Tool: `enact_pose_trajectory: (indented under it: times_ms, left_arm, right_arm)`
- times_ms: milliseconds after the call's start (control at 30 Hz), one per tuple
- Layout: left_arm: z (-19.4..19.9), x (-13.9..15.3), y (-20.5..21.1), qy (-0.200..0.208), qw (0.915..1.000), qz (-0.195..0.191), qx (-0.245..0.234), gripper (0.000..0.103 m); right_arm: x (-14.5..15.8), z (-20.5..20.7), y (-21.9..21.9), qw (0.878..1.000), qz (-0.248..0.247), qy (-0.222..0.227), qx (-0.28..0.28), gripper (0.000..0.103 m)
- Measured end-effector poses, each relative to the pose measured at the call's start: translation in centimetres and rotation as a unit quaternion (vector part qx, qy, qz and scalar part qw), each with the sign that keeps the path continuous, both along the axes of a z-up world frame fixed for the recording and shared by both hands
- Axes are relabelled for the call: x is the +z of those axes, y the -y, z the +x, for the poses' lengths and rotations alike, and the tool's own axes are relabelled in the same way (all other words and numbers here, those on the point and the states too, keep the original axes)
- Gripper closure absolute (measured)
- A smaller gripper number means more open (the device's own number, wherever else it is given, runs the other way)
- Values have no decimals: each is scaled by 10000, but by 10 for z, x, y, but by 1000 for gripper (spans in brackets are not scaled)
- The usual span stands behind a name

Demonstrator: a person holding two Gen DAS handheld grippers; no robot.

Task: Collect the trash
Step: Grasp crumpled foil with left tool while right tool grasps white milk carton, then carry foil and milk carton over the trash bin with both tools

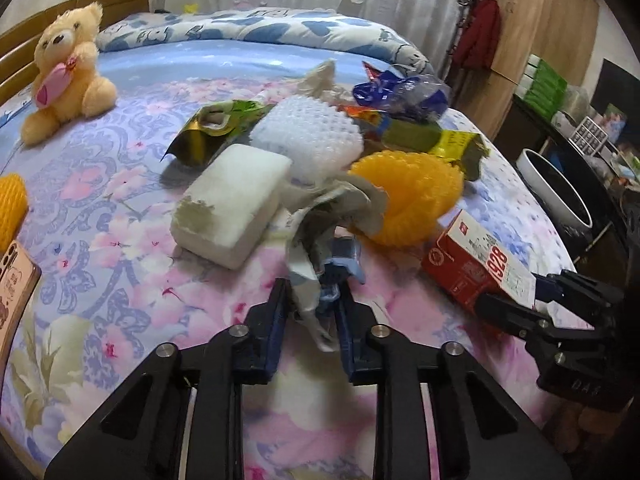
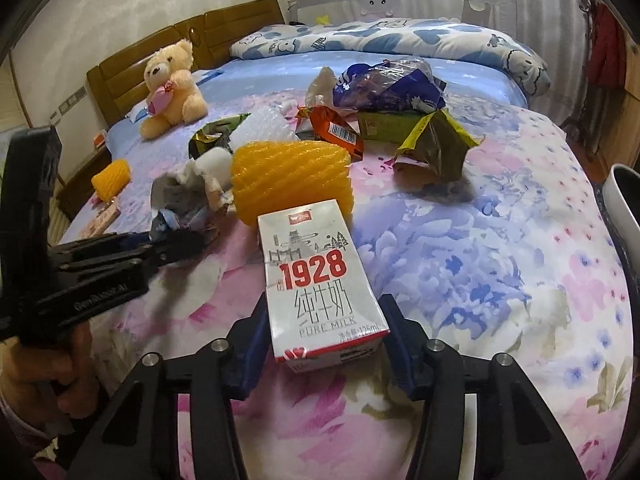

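Trash lies piled on a flowered bedspread (image 1: 120, 200). My left gripper (image 1: 312, 296) is shut on a crumpled grey-white paper wrapper (image 1: 320, 216), which bunches up between the blue pads next to a white foam block (image 1: 236, 208). In the right wrist view that same gripper (image 2: 180, 240) comes in from the left, with the wrapper (image 2: 180, 188) at its tips. My right gripper (image 2: 326, 320) is shut on the near end of a red-and-white "1928" milk carton (image 2: 316, 280) that lies flat on the bed. The left wrist view shows the carton (image 1: 476, 268) in that gripper (image 1: 516, 296) at the right.
An orange foam net (image 1: 404, 196), a white foam net (image 1: 308, 136), a green-gold wrapper (image 1: 208, 128), snack packets and a blue plastic bag (image 1: 400, 88) lie behind. A teddy bear (image 1: 68, 72) sits far left. A white bin (image 1: 556, 188) stands past the bed's right edge.
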State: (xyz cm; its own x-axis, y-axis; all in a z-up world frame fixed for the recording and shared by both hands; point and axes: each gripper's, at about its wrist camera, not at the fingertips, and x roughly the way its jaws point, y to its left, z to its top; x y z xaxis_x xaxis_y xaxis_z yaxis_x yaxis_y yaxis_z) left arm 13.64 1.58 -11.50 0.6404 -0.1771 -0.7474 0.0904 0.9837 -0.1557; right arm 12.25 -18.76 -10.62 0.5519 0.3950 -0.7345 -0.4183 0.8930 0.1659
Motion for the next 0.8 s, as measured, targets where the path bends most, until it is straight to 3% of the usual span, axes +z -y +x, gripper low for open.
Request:
enact_pose_trajectory:
  times_ms: [367, 800]
  left_arm:
    - [-27, 20, 28, 121, 9986, -279, -429, 84]
    - [-14, 44, 101, 158, 9915, -278, -1265, 84]
  right_arm:
    - [20, -22, 41, 9986, 314, 201, -382, 51]
    - [33, -31, 107, 9926, 477, 347, -1060, 51]
